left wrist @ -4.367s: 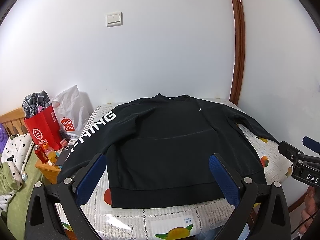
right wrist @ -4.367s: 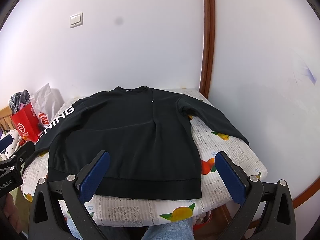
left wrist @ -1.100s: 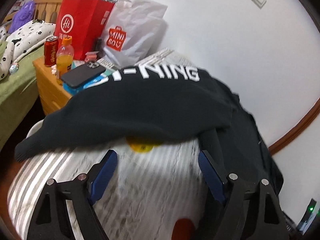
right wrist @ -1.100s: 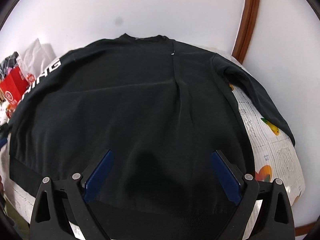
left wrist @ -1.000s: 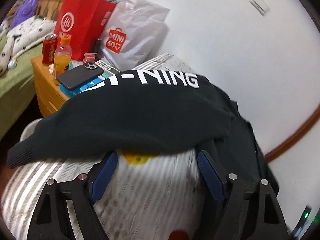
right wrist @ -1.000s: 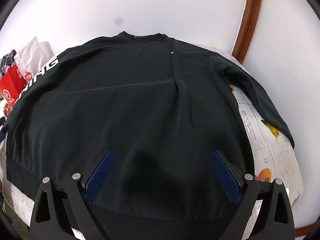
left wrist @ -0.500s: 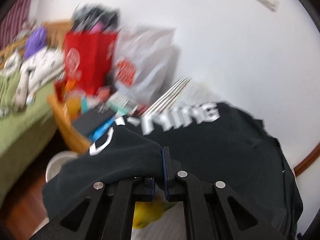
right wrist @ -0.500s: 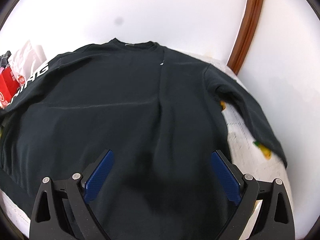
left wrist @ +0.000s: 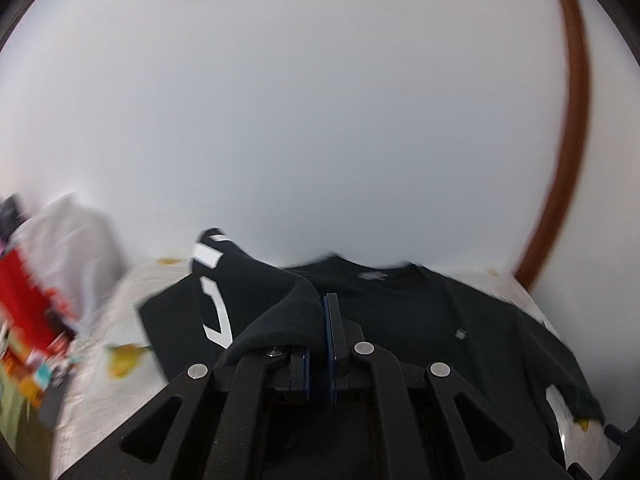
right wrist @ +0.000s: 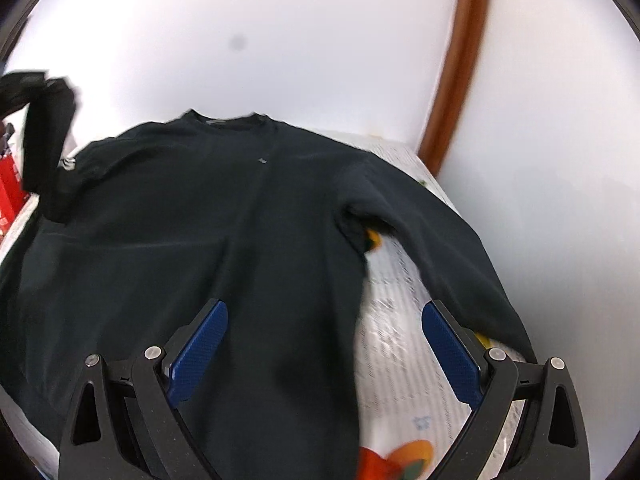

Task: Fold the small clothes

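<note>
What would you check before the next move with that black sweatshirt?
1. Left gripper shut on the lettered sleeve: ok, cloth is pinched between the pads.
2. Sleeve lifted clear of the table: ok, it hangs in the air in the right view.
3. Sweatshirt body lying flat: ok, apart from faint creases.
4. Right gripper free: ok, jaws wide open above the body, holding nothing.
5. Other sleeve spread out: ok, it lies on the table.
6. Bags at the table's edge clear of the sleeve: cannot tell, too blurred.
</note>
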The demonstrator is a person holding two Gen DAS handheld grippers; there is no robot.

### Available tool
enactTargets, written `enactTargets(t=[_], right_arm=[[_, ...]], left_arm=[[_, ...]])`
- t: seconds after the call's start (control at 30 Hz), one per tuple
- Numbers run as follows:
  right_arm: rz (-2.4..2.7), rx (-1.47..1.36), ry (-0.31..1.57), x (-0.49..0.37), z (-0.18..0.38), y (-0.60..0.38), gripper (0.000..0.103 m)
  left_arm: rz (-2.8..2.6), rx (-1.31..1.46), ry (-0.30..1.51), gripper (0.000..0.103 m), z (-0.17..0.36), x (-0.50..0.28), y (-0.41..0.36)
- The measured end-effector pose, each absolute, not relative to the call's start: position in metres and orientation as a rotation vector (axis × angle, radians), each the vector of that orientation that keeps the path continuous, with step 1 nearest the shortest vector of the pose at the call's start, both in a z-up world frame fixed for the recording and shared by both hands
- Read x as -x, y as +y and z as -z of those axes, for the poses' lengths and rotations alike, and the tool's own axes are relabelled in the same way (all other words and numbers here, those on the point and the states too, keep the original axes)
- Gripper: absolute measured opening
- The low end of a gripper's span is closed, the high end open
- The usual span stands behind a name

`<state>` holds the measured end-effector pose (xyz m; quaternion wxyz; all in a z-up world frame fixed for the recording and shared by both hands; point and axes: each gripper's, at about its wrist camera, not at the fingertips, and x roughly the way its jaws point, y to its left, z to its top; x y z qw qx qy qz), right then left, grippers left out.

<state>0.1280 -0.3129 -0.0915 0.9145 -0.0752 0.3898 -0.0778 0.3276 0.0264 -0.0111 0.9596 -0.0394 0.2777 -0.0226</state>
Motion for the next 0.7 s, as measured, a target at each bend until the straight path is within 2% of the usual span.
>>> enactTargets(t=[0.13,0.33,0.37,0.43,0.47,0.5,0.7], right_arm=[[0.191,0.099,0.836,-0.111,0.108,-0.34,0.096],[0.225,0.075,0.866,-0.084,0.126,-0.362,0.097],[0.231,0.076,0.874,-0.082,0.128,-0.364,0.097],[0.233,0.073,0.882,-0.081,0.13,-0.365,0.097],[0.235,0.068,0.883,-0.082,0.13,-0.365,0.097],[0.235,0.064,0.886,-0.083,0.13,-0.363,0.097],[0.209,0.087,0.844,-0.093,0.108,-0.336,0.097]], left_arm=[[0.134,0.069,0.686,0.006,0.046,-0.365,-0.016],[0.138,0.069,0.767,0.007,0.075,-0.37,-0.02],[0.146,0.07,0.765,0.011,0.074,-0.367,-0.017],[0.159,0.07,0.756,0.029,0.067,-0.355,-0.021],[0.167,0.078,0.75,0.048,0.063,-0.349,-0.019],[0.177,0.091,0.739,0.061,0.055,-0.342,-0.027],[0.246,0.151,0.684,0.067,0.021,-0.308,-0.02]])
